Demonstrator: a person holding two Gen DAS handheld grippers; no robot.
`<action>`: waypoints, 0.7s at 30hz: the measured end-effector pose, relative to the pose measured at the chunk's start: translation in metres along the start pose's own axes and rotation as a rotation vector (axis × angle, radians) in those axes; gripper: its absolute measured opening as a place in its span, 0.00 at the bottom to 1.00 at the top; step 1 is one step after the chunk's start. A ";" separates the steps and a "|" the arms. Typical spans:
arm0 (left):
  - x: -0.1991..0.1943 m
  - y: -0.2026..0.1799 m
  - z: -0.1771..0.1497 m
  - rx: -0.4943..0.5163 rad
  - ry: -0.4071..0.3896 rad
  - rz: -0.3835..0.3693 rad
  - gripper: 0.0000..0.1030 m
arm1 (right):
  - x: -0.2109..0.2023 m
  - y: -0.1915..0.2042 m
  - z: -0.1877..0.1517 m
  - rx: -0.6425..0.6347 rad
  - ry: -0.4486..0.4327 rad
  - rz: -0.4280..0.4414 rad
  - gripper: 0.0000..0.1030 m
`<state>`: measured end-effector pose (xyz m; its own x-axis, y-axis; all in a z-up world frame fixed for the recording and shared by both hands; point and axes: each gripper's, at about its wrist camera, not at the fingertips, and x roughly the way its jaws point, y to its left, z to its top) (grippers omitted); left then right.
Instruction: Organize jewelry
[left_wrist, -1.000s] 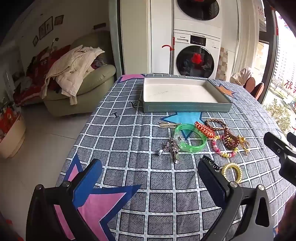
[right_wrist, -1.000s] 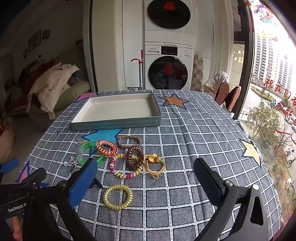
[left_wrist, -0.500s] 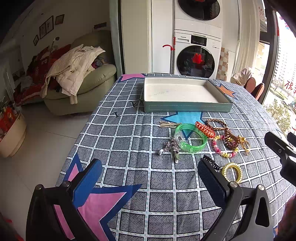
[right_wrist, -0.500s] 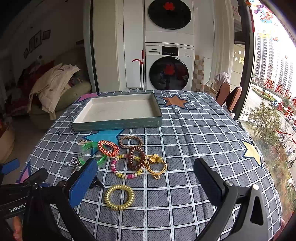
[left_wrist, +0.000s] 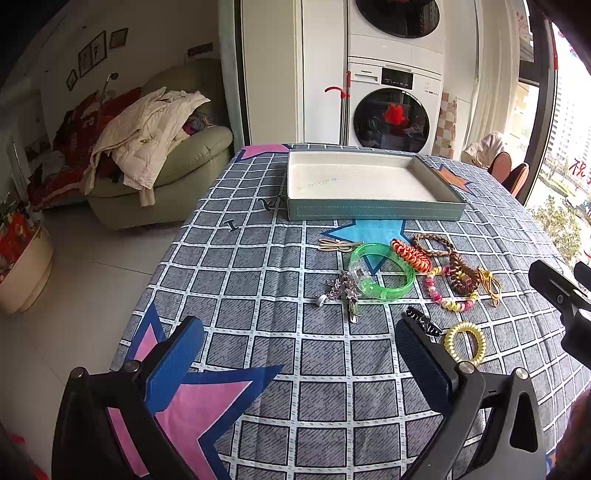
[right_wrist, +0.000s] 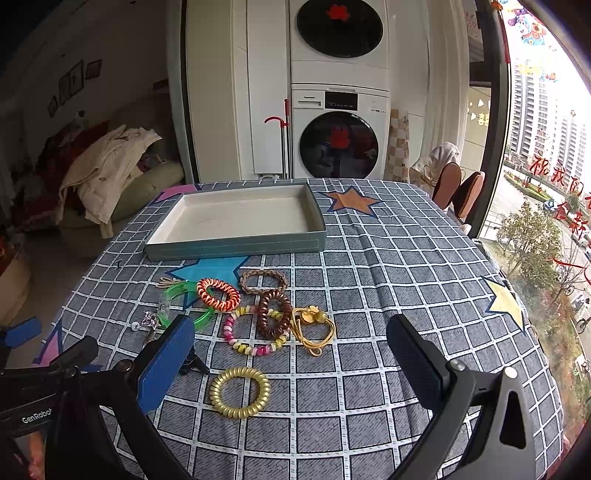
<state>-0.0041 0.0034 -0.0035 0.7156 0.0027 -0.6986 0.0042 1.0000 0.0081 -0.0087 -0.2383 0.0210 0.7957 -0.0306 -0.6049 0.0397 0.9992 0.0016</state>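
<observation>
Between right gripper wide-open fingers: gold coil ring; left gripper fingers open.

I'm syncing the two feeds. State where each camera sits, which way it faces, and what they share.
Left wrist: on the left hand-held gripper, open, facing across the table to the tray; the right one's tip shows at right.
Right wrist: on the right hand-held gripper, open, facing the same way; the left one shows lower left.
Shared: tray, green bangle, gold coil ring.
</observation>
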 end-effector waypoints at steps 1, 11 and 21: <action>0.000 0.000 0.000 0.000 0.000 0.000 1.00 | 0.000 0.000 0.000 -0.001 0.000 -0.001 1.00; 0.001 0.000 -0.001 0.000 0.003 0.003 1.00 | 0.000 0.000 0.000 0.001 0.003 0.000 1.00; 0.002 -0.002 -0.001 0.004 0.004 0.002 1.00 | 0.001 0.000 -0.001 0.014 -0.006 0.013 1.00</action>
<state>-0.0033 0.0019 -0.0056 0.7128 0.0049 -0.7013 0.0055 0.9999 0.0125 -0.0086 -0.2382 0.0201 0.8000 -0.0180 -0.5998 0.0381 0.9991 0.0208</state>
